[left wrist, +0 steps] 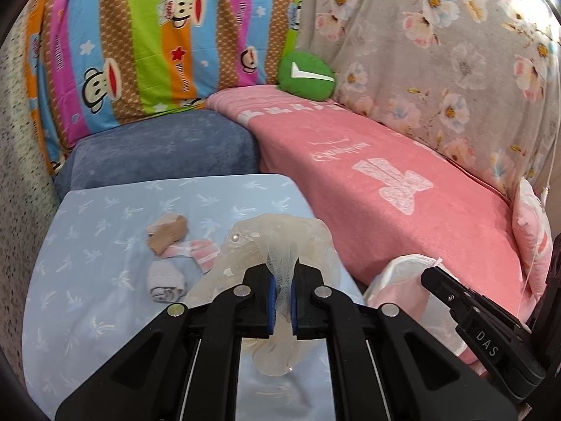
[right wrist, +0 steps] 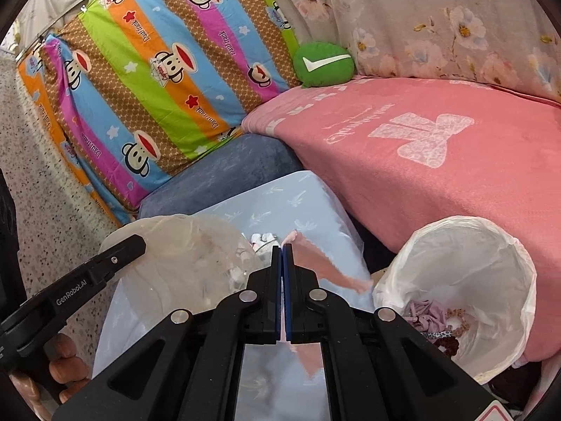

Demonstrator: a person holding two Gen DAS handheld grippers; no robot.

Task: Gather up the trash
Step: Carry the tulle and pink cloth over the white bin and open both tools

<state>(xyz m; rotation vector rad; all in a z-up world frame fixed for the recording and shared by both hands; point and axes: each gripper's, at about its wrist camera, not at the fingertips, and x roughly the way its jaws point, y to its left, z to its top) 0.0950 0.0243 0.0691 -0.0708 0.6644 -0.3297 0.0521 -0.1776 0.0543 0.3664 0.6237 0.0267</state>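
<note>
A pale blue desk point(left wrist: 105, 217) is sitting against a pink-blanketed bed point(left wrist: 403, 175). The left claw point(left wrist: 280, 280) is clamping a crumpled clear plastic wrapper point(left wrist: 287, 231) above the desk; the right claw point(right wrist: 282, 249) is pinching a pink scrap point(right wrist: 326, 266) that is trailing rightward. The lined bin point(right wrist: 519, 280) is standing just right of the right claw, nearer to it than to the left, with more scraps point(left wrist: 168, 235) lying on the desk
</note>
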